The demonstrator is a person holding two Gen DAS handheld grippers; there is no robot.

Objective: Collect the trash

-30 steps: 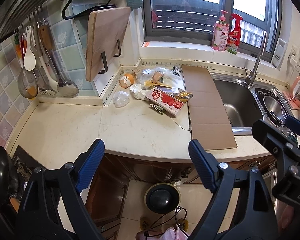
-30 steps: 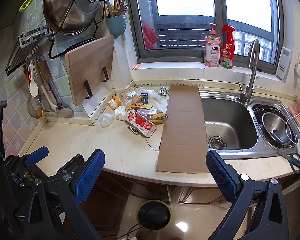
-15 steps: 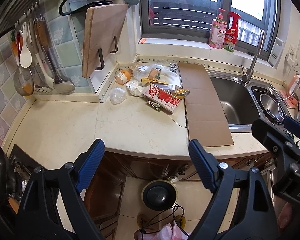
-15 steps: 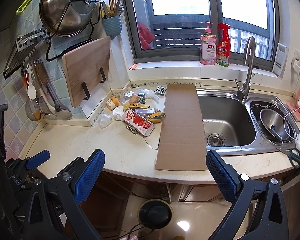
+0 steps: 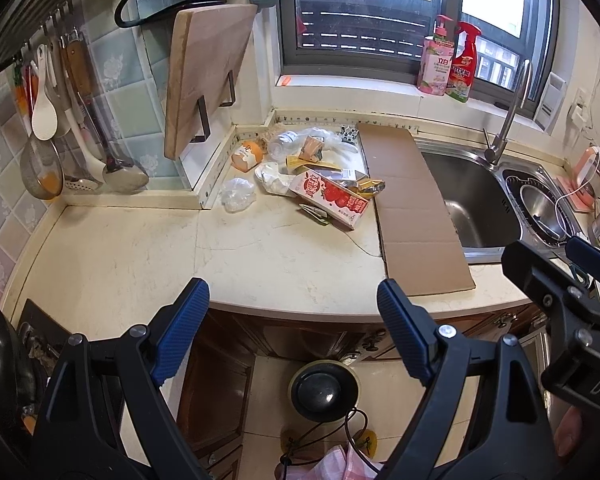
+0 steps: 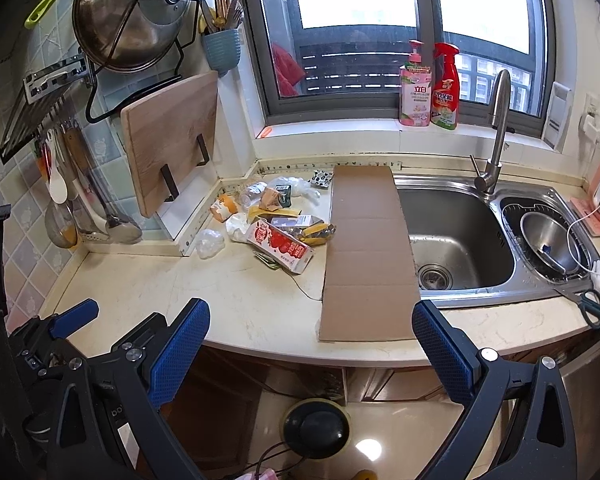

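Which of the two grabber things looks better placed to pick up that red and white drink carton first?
Probably the left. The red and white drink carton lies nearly straight ahead of the left gripper, whereas it sits off to the left of the right gripper. Both have open, empty jaws.

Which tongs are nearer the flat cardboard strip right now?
Right. The right tongs hang open just off the counter edge, squarely before the cardboard. The left tongs, also open, sit to its left, facing bare counter.
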